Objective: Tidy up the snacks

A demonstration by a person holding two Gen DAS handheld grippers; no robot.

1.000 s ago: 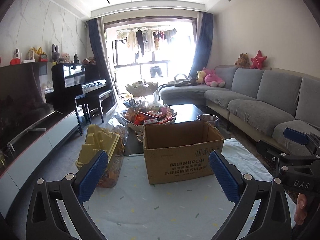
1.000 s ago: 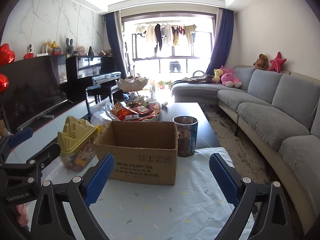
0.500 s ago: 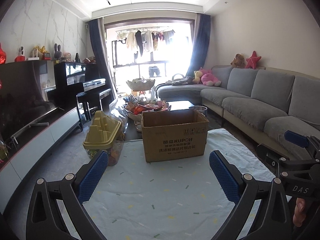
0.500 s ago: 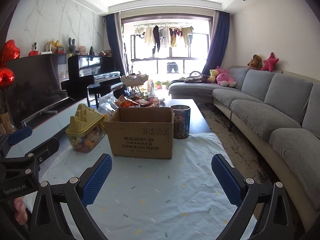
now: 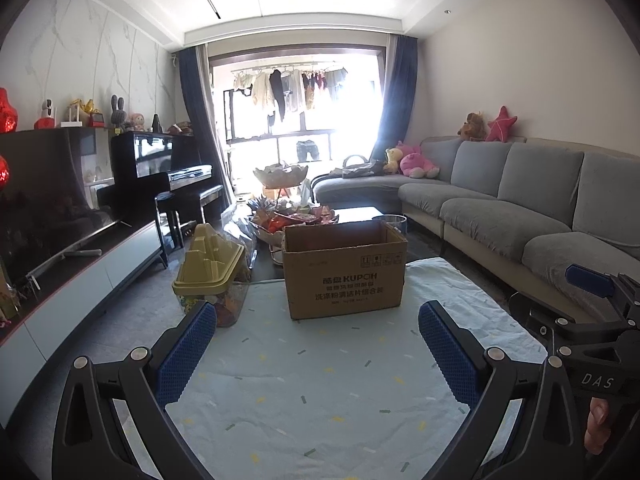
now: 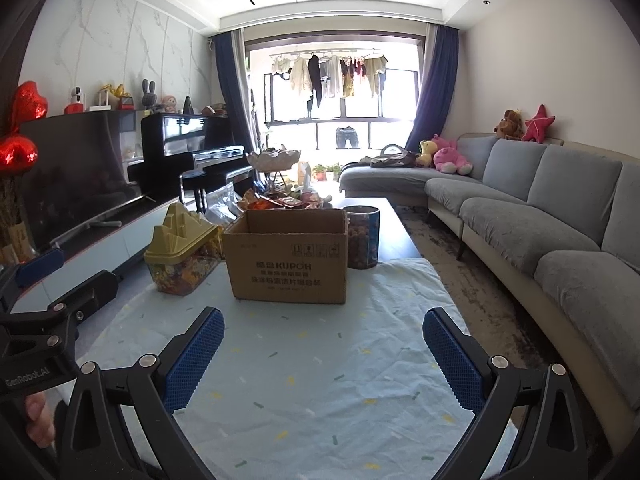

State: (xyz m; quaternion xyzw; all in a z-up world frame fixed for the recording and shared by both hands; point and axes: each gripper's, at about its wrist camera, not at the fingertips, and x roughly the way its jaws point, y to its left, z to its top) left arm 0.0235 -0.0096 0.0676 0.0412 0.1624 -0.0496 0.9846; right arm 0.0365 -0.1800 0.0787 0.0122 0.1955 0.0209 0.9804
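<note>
From the left wrist view, the left gripper point(image 5: 316, 334) hangs with its blue-padded jaws spread wide and empty above a pale blue speckled cloth point(image 5: 320, 392). Far ahead on the cloth stands an open brown cardboard box point(image 5: 344, 272); a clear plastic tub with a yellow stepped lid point(image 5: 210, 276) sits near its left side. A basket heaped with colourful snack packets point(image 5: 290, 222) lies beyond.

From the right wrist view, the right gripper point(image 6: 323, 340) is likewise spread and empty. A cylindrical snack canister point(image 6: 362, 237) stands just right of the box, behind it.
</note>
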